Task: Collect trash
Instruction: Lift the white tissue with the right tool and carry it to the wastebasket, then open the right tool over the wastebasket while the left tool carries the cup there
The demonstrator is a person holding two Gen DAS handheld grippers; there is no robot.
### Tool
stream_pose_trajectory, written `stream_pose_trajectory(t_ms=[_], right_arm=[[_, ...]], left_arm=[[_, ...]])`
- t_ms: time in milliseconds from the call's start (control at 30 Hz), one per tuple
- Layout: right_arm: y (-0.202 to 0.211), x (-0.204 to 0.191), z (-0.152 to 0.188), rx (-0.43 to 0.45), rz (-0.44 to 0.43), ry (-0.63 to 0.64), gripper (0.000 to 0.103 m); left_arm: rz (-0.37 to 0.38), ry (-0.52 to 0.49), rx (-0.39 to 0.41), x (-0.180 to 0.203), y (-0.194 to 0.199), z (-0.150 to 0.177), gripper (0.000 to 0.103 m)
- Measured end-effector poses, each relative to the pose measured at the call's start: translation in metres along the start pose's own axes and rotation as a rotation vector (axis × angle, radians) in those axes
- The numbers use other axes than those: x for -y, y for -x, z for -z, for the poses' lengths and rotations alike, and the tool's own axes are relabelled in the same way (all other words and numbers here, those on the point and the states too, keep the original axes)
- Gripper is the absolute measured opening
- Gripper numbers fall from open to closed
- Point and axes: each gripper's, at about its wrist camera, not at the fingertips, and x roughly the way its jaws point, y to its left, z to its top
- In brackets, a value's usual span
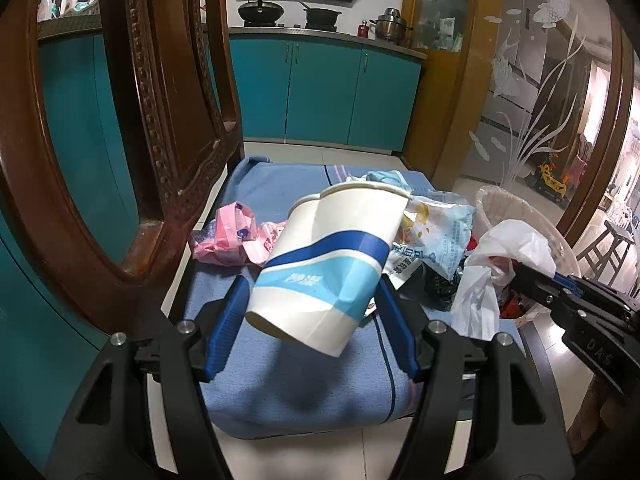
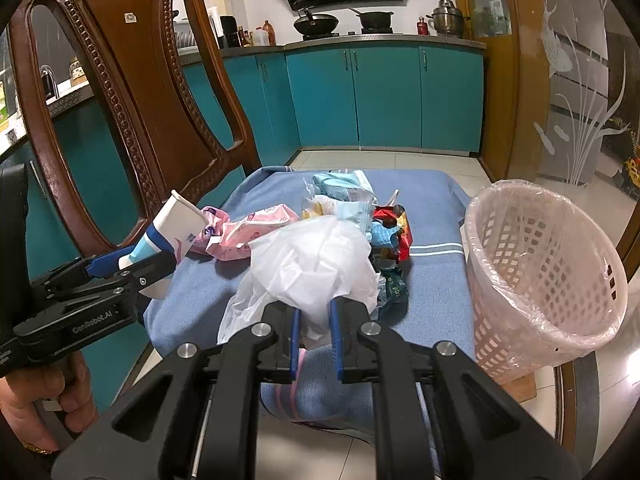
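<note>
The left gripper [image 1: 312, 312] has its blue fingers [image 1: 226, 328] closed around the lower body of a white paper cup with blue bands [image 1: 328, 264], which hangs tilted in the air above the front part of the blue cloth-covered seat [image 1: 288, 392], its mouth pointing away; the same cup [image 2: 168, 236] shows at the seat's left edge in the right wrist view. The right gripper [image 2: 314, 340] has its fingers [image 2: 335, 340] drawn narrow on a crumpled white plastic bag [image 2: 312, 264], pinched at its near end and apparently raised off the cloth. So two pieces of trash are in hand but neither has been dropped yet: the pink lattice plastic bin with a clear liner [image 2: 548, 272] stands just beside the seat's right edge, and as far as its inside shows, it looks empty. Left on the seat are a crumpled pink wrapper [image 2: 248, 232] toward the left edge, a pale blue and white snack packet [image 2: 344, 196] near the middle toward the far edge, and a red crinkled wrapper [image 2: 394, 228] with a dark green one [image 2: 390, 288] just in front of it. By my reading the task is early. The carved brown wooden chair back [image 2: 136, 92] rises along the left edge, close to the left gripper's path, and the cup must cross over the remaining heap to reach the bin.
</note>
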Motion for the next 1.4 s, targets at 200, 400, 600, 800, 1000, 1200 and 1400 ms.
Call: stream_pose_trajectory(t_ms=[200, 400, 600, 800, 1000, 1200, 1400], right_arm=[[-0.002, 0.000, 0.001, -0.002, 0.001, 0.000, 0.013], [-0.003, 0.000, 0.001, -0.003, -0.001, 0.003, 0.013], [-0.004, 0.000, 0.001, -0.008, -0.001, 0.000, 0.013], [0.006, 0.005, -0.002, 0.047, 0.007, -0.012, 0.013], [0.049, 0.068, -0.026, 0.265, 0.143, -0.116, 0.014], [0.024, 0.178, -0.019, 0.186, 0.338, -0.329, 0.014], [-0.009, 0.211, -0.006, 0.076, 0.404, -0.375, 0.024]], left_arm=[[0.001, 0.014, -0.011, -0.003, -0.002, 0.000, 0.066], [0.000, 0.012, -0.014, -0.002, -0.002, 0.000, 0.066], [-0.005, 0.010, -0.021, -0.003, -0.004, 0.000, 0.066], [-0.011, 0.006, -0.018, -0.002, -0.004, 0.000, 0.066], [-0.011, 0.006, -0.018, -0.004, -0.004, 0.000, 0.066], [-0.008, 0.000, -0.019, -0.004, -0.005, 0.001, 0.066], [-0.009, -0.011, -0.019, -0.001, -0.006, 0.001, 0.066]])
